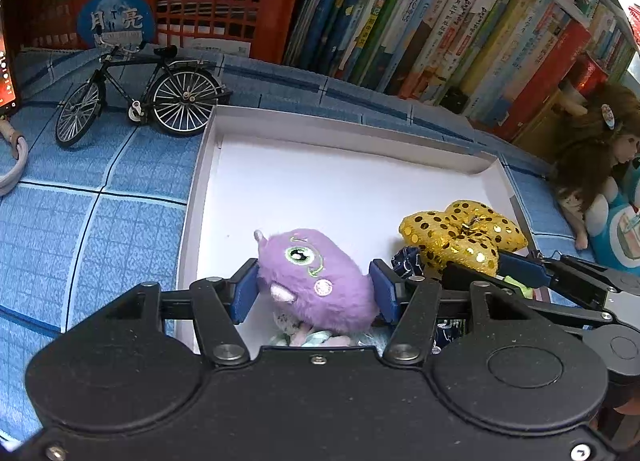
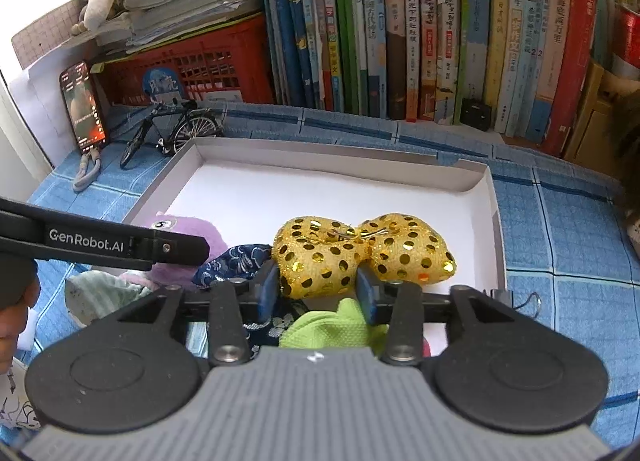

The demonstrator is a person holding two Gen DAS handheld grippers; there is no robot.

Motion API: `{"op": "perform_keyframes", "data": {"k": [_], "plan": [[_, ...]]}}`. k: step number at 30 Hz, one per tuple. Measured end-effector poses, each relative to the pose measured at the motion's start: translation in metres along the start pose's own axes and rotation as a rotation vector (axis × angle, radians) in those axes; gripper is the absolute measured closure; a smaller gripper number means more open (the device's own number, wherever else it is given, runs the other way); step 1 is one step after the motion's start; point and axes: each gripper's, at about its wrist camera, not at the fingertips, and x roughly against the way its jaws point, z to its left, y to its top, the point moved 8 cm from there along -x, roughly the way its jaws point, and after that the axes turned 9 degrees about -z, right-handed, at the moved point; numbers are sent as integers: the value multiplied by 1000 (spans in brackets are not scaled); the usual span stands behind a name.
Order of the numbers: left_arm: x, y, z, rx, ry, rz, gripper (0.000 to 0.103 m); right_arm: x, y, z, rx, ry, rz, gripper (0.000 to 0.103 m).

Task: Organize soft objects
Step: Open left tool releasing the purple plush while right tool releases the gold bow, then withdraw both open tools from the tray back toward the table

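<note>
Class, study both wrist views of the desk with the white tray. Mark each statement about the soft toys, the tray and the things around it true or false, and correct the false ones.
1. The purple plush toy sits between the blue pads of the left gripper. True.
2. The gold sequinned cushion lies outside the white tray. False: it lies inside the tray, near its front right.
3. A model bicycle stands on the blue checked cloth left of the tray. True.
4. The far half of the tray is full of toys. False: it is bare white.
5. The books behind the tray lie in a flat pile. False: they stand upright, spines outward.
</note>
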Motion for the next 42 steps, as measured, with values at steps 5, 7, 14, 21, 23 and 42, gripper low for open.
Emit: {"op": "perform_keyframes", "data": {"k": [5, 7, 14, 21, 23, 42], "plan": [[8, 0, -3, -15, 12, -3, 44, 12, 3, -2, -39, 15, -38, 39], [15, 0, -5, -18, 11, -11, 43, 20, 6, -2, -46, 13, -56, 38], [55, -1, -17, -42, -9, -54, 37, 60, 14, 4, -47, 1, -143, 32], [108, -25, -29, -126, -25, -124, 37, 111, 7, 12, 1, -27, -252, 25], [123, -33, -31, -134, -44, -139, 37, 125, 3, 13, 2, -31, -278, 23], [222, -121, -41, -252, -156, -336, 27, 218, -66, 16, 59, -66, -440, 10]]}}
